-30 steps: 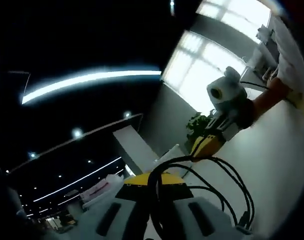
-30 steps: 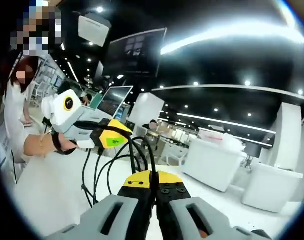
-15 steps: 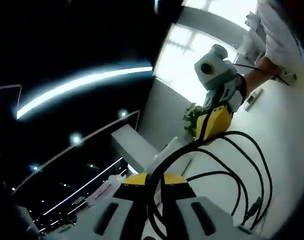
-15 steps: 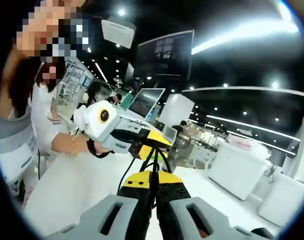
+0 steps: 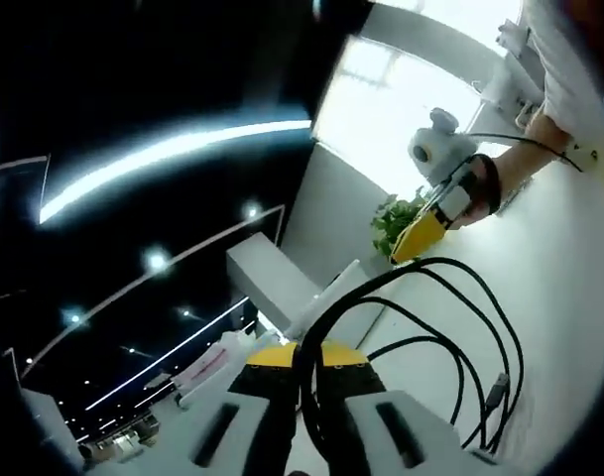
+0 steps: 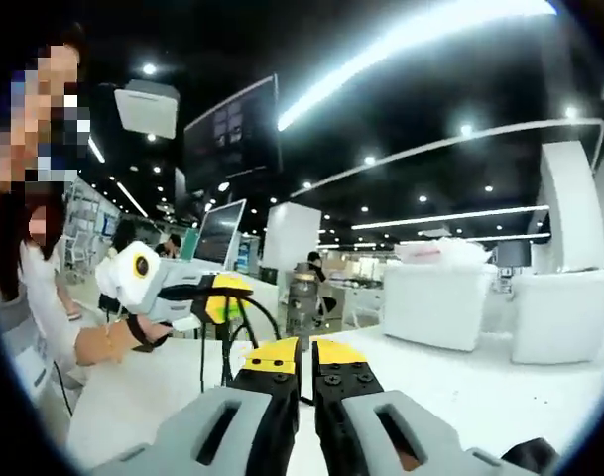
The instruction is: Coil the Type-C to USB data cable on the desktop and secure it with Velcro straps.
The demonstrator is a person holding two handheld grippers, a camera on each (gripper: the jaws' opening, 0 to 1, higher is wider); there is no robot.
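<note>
Left gripper (image 5: 300, 359) pinches the looped cable (image 5: 450, 327); right gripper (image 6: 302, 359) looks pressed together, apparently empty. Loops could spring loose, unstrapped.

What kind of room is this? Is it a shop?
Probably a big open showroom or office hall: long ceiling light strips, white counters, and a hanging wall screen with a laptop below.

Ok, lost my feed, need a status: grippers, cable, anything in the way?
Left gripper shut on black cable, loops hanging beside it. Right gripper shut, whether on cable end can't tell. White desktop: no Velcro strap seen, nothing blocking.
</note>
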